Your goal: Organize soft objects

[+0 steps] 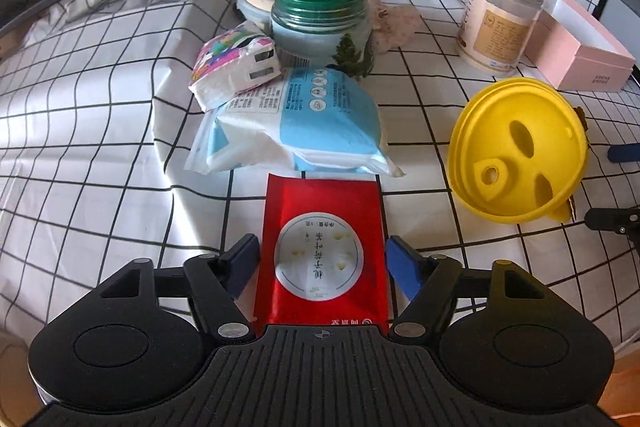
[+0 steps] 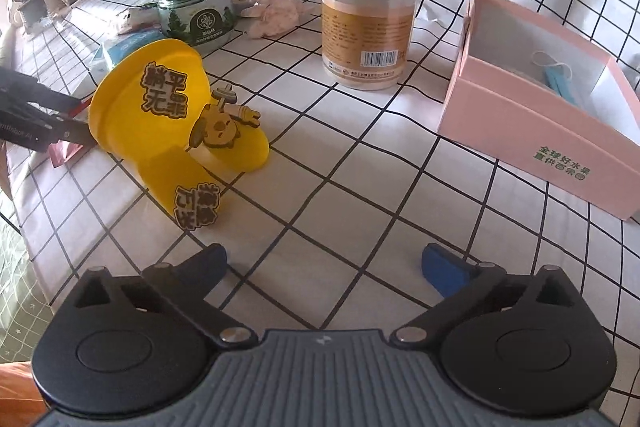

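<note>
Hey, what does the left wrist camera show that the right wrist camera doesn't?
Only the left wrist view shows the flat red foil packet lying between the left gripper's jaws, whose pads flank it, and the colourful tissue pack.

Only the right wrist view shows inside the open pink cardboard box, with a blue face mask, and the right gripper open over bare cloth.

Both show the yellow plastic cap, green-lidded glass jar, clear plastic canister and checked tablecloth.
</note>
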{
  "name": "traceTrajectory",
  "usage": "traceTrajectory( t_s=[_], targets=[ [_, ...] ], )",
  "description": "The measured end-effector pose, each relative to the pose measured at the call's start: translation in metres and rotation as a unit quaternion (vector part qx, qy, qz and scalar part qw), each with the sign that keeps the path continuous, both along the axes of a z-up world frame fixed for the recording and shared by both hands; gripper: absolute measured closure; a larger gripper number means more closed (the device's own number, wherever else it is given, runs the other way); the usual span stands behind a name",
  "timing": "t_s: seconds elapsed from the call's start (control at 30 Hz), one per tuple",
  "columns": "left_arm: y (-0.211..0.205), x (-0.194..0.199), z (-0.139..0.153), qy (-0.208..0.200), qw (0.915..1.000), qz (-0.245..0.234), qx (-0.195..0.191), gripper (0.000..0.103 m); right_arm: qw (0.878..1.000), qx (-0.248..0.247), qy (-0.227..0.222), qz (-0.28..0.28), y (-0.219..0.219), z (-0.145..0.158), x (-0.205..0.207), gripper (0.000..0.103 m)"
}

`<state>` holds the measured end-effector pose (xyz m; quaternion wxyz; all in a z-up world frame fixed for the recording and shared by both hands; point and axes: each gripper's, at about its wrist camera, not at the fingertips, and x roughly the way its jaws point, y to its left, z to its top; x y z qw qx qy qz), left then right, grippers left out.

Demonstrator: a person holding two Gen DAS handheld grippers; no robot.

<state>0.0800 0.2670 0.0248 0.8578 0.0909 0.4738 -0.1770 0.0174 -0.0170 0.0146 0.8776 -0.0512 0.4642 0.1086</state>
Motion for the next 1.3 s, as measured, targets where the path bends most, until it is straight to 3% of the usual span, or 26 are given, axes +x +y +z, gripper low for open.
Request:
traceTrajectory(
  t_s=[0.07, 0.17, 0.2, 0.3, 0.4, 0.43, 0.5, 0.67, 0.77, 0.83, 1.03, 1.23, 1.3],
  targets=[
    [0.000, -0.005, 0.001, -0.008, 0.9999, 0.005, -0.006, 0.043, 1.000, -0.004, 0.002, 0.007, 0.001, 0.000, 0.001, 0.000],
    [0.001, -0.009, 0.003, -0.012, 0.9995, 0.026, -0.017, 0.048, 0.998, -0.005, 0.021, 0.054, 0.000, 0.006, 0.009, 0.004],
    [0.002, -0.010, 0.004, -0.010, 0.9991, 0.035, -0.023, 0.049, 0.998, 0.002, 0.014, 0.067, -0.001, 0.012, 0.009, 0.009],
    [0.007, -0.017, 0.004, -0.012, 0.9971, 0.059, -0.045, 0.051, 0.991, 0.031, -0.033, 0.129, 0.003, 0.038, 0.006, 0.009],
    [0.010, -0.026, 0.005, -0.014, 0.9957, 0.070, -0.060, 0.053, 0.977, 0.026, -0.062, 0.202, 0.022, 0.051, 0.010, 0.009],
    [0.011, -0.028, 0.005, -0.014, 0.9950, 0.075, -0.064, 0.090, 0.972, 0.018, -0.066, 0.226, 0.032, 0.050, 0.013, 0.009],
    [0.018, -0.032, 0.008, -0.010, 0.9923, 0.089, -0.086, 0.094, 0.964, 0.002, -0.067, 0.256, 0.049, 0.044, 0.021, 0.009],
    [0.026, -0.040, 0.010, -0.006, 0.9869, 0.124, -0.103, 0.095, 0.958, -0.030, -0.057, 0.278, 0.077, 0.021, 0.042, 0.009],
    [0.030, -0.047, 0.016, -0.004, 0.9820, 0.127, -0.140, 0.094, 0.957, -0.025, -0.063, 0.281, 0.076, 0.024, 0.040, 0.009],
    [0.026, -0.049, 0.020, -0.002, 0.9817, 0.124, -0.144, 0.094, 0.959, -0.020, -0.065, 0.275, 0.072, 0.027, 0.034, 0.009],
    [-0.006, -0.047, 0.024, -0.020, 0.9899, 0.092, -0.106, 0.091, 0.974, -0.009, -0.055, 0.220, 0.047, 0.028, 0.018, 0.009],
    [-0.045, -0.045, 0.014, 0.019, 0.9987, 0.028, -0.039, 0.085, 0.985, -0.007, -0.045, 0.166, 0.027, 0.019, 0.004, 0.009],
    [-0.055, -0.048, 0.013, 0.007, 0.9998, 0.012, -0.013, 0.084, 0.987, -0.007, -0.043, 0.154, 0.021, 0.016, 0.000, 0.009]
  ],
)
